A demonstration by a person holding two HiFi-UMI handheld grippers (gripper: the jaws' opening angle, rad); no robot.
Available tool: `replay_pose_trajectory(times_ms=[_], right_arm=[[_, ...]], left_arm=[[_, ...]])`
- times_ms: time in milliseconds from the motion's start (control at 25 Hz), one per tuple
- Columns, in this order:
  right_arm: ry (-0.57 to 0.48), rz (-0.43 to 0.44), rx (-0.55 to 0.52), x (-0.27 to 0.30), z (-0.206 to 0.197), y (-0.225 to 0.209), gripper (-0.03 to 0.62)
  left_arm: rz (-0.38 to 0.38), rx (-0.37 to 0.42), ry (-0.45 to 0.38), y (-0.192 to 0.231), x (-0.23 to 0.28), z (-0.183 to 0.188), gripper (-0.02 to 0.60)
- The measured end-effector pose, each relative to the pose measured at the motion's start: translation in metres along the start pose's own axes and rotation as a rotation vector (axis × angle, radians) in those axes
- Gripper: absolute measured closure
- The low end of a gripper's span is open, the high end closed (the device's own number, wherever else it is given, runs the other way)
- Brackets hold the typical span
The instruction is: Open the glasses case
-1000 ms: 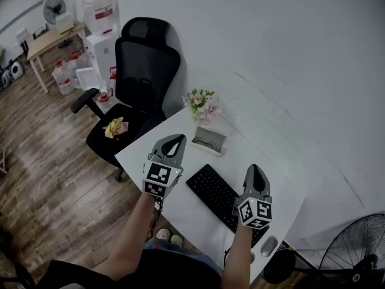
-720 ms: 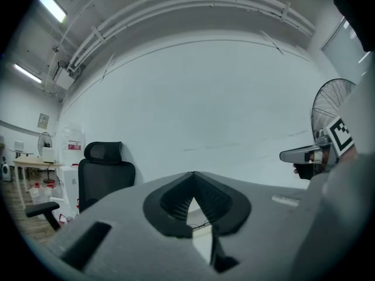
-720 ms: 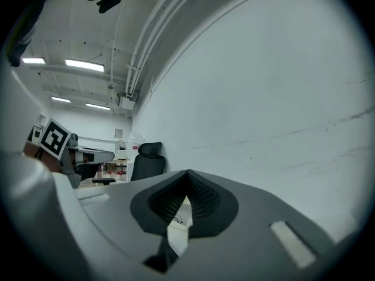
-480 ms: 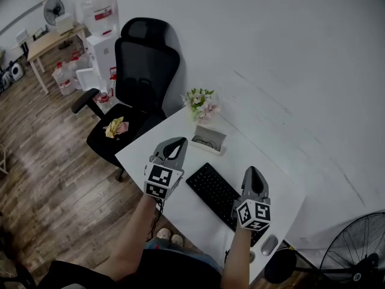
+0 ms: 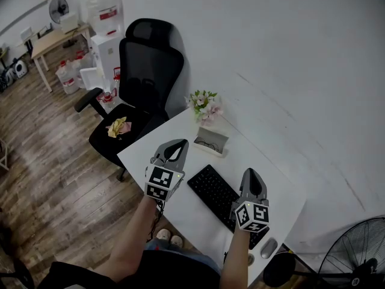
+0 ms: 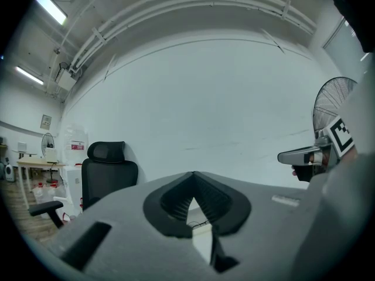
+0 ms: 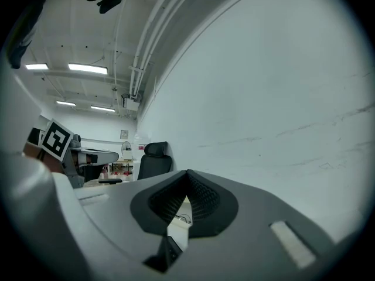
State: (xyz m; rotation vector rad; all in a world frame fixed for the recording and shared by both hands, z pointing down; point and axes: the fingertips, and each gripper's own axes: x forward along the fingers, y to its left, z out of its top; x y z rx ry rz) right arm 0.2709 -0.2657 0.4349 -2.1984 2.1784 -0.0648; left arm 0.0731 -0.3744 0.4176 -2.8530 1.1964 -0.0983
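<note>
We hold the left gripper (image 5: 180,143) over the desk's (image 5: 237,152) left corner — claw tips together, nothing between them. The glasses case (image 5: 210,141) lies at the far edge (just beside the flowers (image 5: 203,104)), apart from both grippers. The right gripper (image 5: 253,172) hovers over the keyboard (image 5: 218,192) — claw together too, empty.

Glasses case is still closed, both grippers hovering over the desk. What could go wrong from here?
1. Both the left gripper and the right gripper are shut and short of the glasses case; reaching in like that would likely shove it, not grip it.
2. The flowers stand just behind the case, so a push could tip them.
3. The keyboard lies below the right gripper; a low reach may bump it.
</note>
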Motion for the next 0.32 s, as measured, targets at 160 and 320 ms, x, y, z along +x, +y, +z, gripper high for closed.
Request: replay_pose_trajectory(times_ms=[160,320], right_arm=[[0.002,0.003,0.009,-0.0003,-0.0017,-0.0013,0.588],[0.004,0.006,0.012,-0.0002,-0.0028,-0.0023,0.588]], left_arm=[[0.000,0.005,0.002,-0.0021,0.0008,-0.0001,0.574],[-0.004,0.010,0.004,-0.0049,0.0022,0.0002,0.574]])
